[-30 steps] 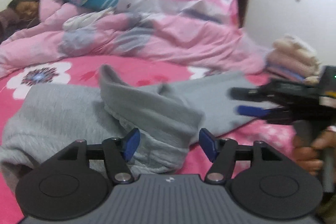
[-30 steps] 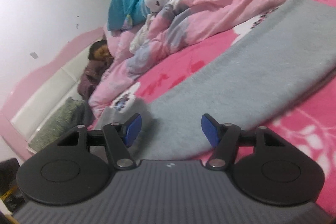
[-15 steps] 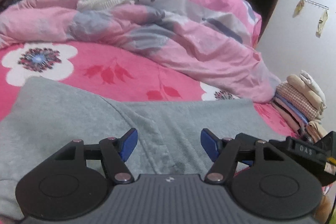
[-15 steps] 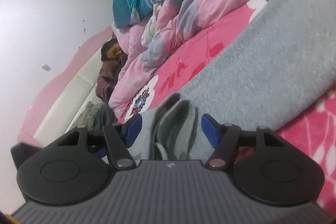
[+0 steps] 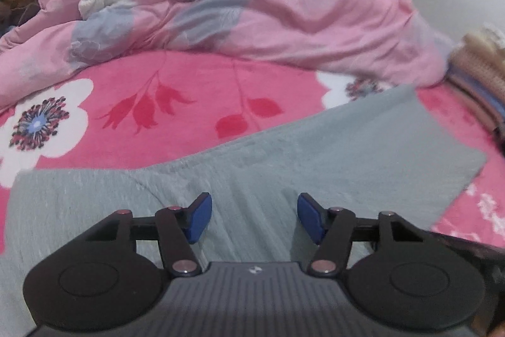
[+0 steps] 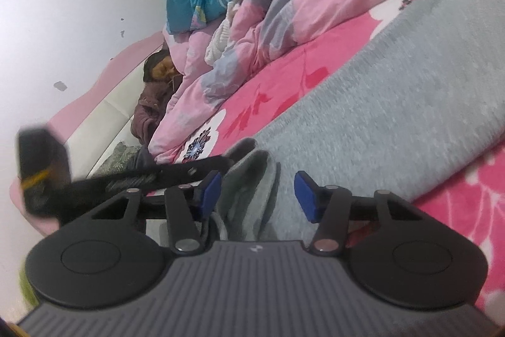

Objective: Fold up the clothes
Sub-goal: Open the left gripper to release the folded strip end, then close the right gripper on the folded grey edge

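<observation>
A grey fleece garment (image 5: pixel 331 153), probably trousers, lies stretched across a bed covered by a pink floral blanket (image 5: pixel 176 103), with a rumpled pink duvet (image 5: pixel 284 15) heaped behind it and a stack of folded clothes (image 5: pixel 483 68) at the right edge. The left tool (image 5: pixel 251 215) hovers over the flat cloth; its blue pads have just been closing a little, yet they stand apart with only fabric lying beneath, nothing pinched. The right tool (image 6: pixel 257 195) sits low at the garment's bunched end, where a raised ridge of grey cloth (image 6: pixel 252 176) stands between its pads; these too have just been narrowing but do not appear to press it. To do this step well, each tool likely needs to catch all layers of an edge squarely, then lift and carry together so the fold lands aligned and smooth.
</observation>
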The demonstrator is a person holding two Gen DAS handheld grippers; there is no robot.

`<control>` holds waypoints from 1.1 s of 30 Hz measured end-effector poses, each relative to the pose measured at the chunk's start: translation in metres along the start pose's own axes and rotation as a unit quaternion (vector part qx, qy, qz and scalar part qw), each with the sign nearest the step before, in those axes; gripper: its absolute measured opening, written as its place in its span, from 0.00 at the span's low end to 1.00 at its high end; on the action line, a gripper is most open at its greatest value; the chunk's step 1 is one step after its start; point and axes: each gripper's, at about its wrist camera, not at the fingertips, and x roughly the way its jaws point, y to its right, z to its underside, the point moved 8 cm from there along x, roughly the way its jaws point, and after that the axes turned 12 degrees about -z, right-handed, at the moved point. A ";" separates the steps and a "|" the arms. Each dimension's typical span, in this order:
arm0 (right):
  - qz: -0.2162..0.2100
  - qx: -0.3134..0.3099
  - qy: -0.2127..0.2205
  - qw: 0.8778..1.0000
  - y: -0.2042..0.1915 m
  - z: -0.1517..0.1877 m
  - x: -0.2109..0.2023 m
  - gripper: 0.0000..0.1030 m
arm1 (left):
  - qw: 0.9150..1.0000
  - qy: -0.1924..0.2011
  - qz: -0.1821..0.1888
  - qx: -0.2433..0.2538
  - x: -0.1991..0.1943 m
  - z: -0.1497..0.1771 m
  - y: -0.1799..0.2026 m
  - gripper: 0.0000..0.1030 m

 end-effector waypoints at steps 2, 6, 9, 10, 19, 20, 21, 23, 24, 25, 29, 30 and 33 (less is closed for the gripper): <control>-0.002 -0.004 0.003 1.000 0.000 0.000 0.000 0.47 | 0.999 -0.018 -0.016 0.022 0.011 -0.010 0.002 0.56; -0.010 -0.006 0.008 1.000 0.000 0.002 -0.004 0.47 | 0.994 -0.065 -0.037 0.084 0.034 -0.018 0.013 0.55; -0.016 -0.006 0.013 1.000 0.000 0.002 -0.007 0.47 | 0.986 -0.088 -0.062 0.130 0.045 -0.022 0.024 0.52; -0.019 -0.005 0.015 1.000 0.000 0.002 -0.008 0.47 | 0.983 -0.091 -0.069 0.144 0.047 -0.022 0.027 0.47; -0.028 -0.005 0.027 0.999 0.001 0.002 -0.019 0.46 | 0.985 -0.088 -0.068 0.131 0.036 -0.027 0.024 0.05; -0.029 -0.005 0.028 0.999 0.001 0.002 -0.020 0.45 | 0.987 -0.077 -0.070 0.126 0.032 -0.028 0.022 0.04; -0.030 -0.005 0.029 0.999 0.001 0.002 -0.020 0.45 | 0.987 -0.067 -0.072 0.125 0.027 -0.029 0.019 0.04; -0.031 -0.006 0.030 0.999 0.000 0.002 -0.021 0.45 | 0.990 -0.051 -0.071 0.113 0.016 -0.033 0.012 0.03; -0.031 -0.007 0.030 0.999 -0.001 0.002 -0.020 0.45 | 0.991 -0.047 -0.066 0.103 0.009 -0.035 0.009 0.03; -0.031 -0.008 0.030 0.999 -0.002 0.002 -0.020 0.45 | 0.993 -0.042 -0.060 0.094 0.001 -0.038 0.005 0.03; -0.031 -0.010 0.028 0.999 -0.002 0.003 -0.019 0.45 | 0.996 -0.018 -0.024 0.089 -0.033 -0.048 0.007 0.03; -0.030 -0.009 0.028 0.999 -0.001 0.003 -0.018 0.45 | 0.996 -0.012 -0.016 0.092 -0.039 -0.049 0.011 0.03; -0.026 -0.007 0.026 0.999 0.001 0.004 -0.018 0.44 | 0.995 -0.007 -0.004 0.102 -0.040 -0.046 0.023 0.03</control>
